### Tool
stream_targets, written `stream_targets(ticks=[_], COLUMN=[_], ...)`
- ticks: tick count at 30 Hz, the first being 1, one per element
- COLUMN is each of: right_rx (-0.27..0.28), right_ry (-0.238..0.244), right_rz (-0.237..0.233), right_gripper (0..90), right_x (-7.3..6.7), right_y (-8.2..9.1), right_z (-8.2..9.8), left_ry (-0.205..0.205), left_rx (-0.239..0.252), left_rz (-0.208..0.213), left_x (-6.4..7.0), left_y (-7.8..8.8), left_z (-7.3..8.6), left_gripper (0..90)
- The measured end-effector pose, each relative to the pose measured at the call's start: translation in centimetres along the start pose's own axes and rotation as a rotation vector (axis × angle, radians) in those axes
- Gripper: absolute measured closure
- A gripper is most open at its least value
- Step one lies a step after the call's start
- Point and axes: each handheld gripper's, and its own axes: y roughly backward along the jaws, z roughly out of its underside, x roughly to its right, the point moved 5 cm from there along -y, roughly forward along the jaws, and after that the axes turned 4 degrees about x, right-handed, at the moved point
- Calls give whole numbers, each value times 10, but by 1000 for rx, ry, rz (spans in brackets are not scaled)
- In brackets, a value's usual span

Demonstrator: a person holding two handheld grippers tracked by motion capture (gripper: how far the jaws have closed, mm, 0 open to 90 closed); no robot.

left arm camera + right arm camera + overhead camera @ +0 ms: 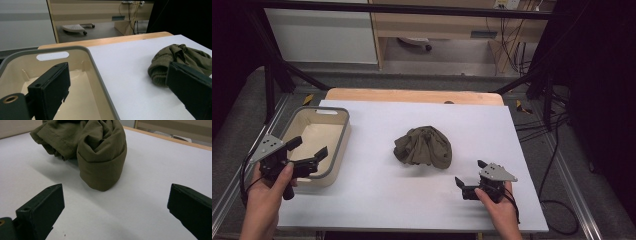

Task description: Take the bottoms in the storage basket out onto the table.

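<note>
Both pairs of jaws stand wide apart and hold nothing: your left gripper [309, 150] hangs over the near end of the bin [343, 134], one jaw above its hollow and the other out past its rim toward the table, while your right gripper [471, 178] sits low over the white table sheet [377, 195], aimed at the olive cloth [423, 146] from the near right. That cloth lies bunched in a loose heap near the middle of the sheet, well apart from the bin and touched by neither gripper. Judge it as light, soft and limp: it will sag, unroll and trail as soon as you lift it, and a shallow pinch on a single outer layer will likely peel off one fold and leave the rest behind. In the right gripper view the cloth [100, 157] shows a thick rolled cuff facing you, several layers deep and standing well off the sheet; that looks like the best place to bite, with the jaws straddling the roll and closing across it. Keep the lower jaw just skimming the sheet so that you catch fabric and not paper. The stitched hem on the far left of the heap is thinner and more likely to slip free. Nothing here seems fragile, so a firm squeeze should do no harm.
</note>
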Motion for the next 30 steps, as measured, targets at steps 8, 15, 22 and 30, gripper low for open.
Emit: stream_targets(ticks=[8,15,22,30], right_rx=[-3,-2,-4,-10], right_ry=[2,2,3,4], right_rz=[3,2,2,2], right_gripper=[16,16,16,17], right_x=[0,0,1,0], right_y=[0,0,0,-1], right_z=[0,0,0,1], left_ry=[-25,-23,-41,-41], left_rx=[-1,-12,-32,-52], left_rz=[22,24,28,25], left_x=[0,-2,-2,-4], left_y=[2,2,-3,-8], left_z=[8,15,22,29], left_gripper=[55,55,55,55])
